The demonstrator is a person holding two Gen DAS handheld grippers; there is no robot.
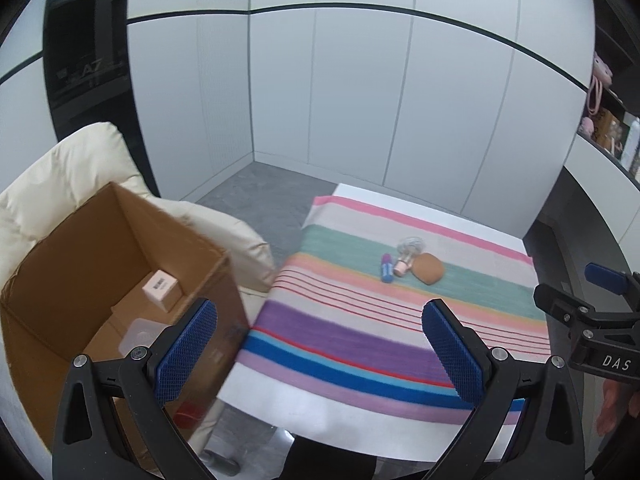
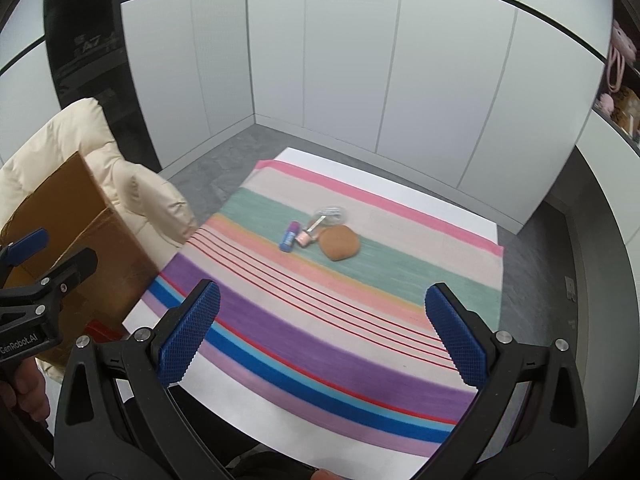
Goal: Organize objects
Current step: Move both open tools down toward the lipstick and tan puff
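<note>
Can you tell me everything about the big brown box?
The cardboard box is plain brown and open at the top, with no lid showing. It sits on a cream padded chair, just left of the table with the striped cloth. Inside lie a small pink box with a barcode label and a clear plastic container. The left gripper hangs open by its near corner, not touching it.
</note>
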